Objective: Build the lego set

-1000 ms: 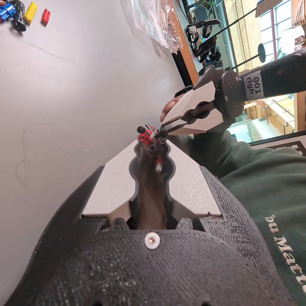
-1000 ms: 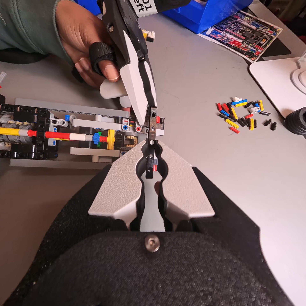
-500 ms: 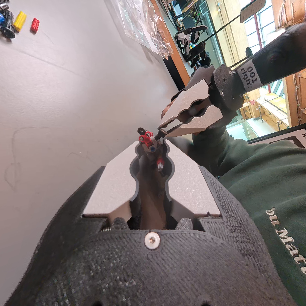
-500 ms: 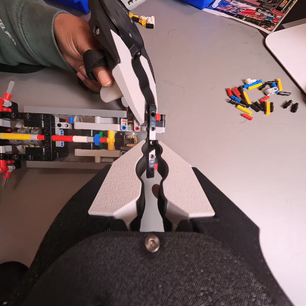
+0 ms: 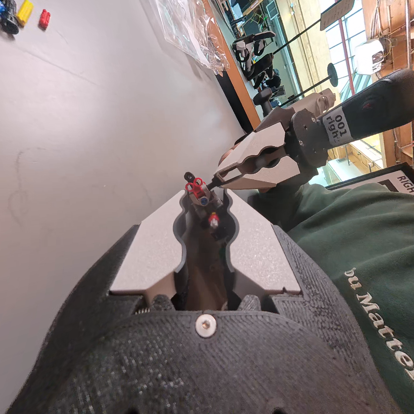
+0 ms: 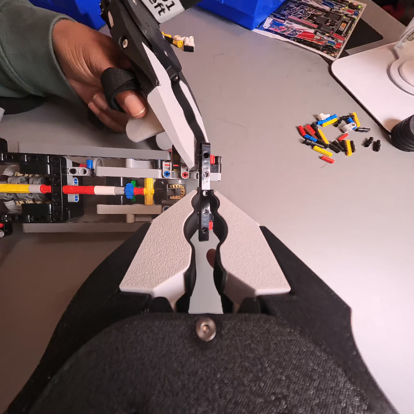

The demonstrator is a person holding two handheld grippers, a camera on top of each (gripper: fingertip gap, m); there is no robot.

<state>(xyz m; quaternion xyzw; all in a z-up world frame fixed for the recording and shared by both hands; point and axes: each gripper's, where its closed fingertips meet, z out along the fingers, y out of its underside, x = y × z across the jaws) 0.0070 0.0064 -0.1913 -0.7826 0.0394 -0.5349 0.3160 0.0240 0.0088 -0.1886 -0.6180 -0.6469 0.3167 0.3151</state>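
Right gripper [image 6: 204, 195] pinches a black holed beam [image 6: 205, 167] between its nearly closed fingers, the beam standing up past the fingertips against the right end of the lego chassis [image 6: 94, 183]. Left gripper [image 6: 190, 156] comes down from the far left, its jaws narrow and its tips pressed onto that same end of the chassis, next to the beam; in its own view a red connector [image 5: 196, 187] and grey parts sit between its tips, though an actual grip cannot be made out. That long black and grey build, with a yellow, red and white axle, lies on the grey table [image 6: 257, 100], stretching left. To the right, well apart, lies a scatter of small pins [image 6: 333, 137]. Far right are a printed sheet [image 6: 313, 24] and a white stand base [image 6: 369, 78].
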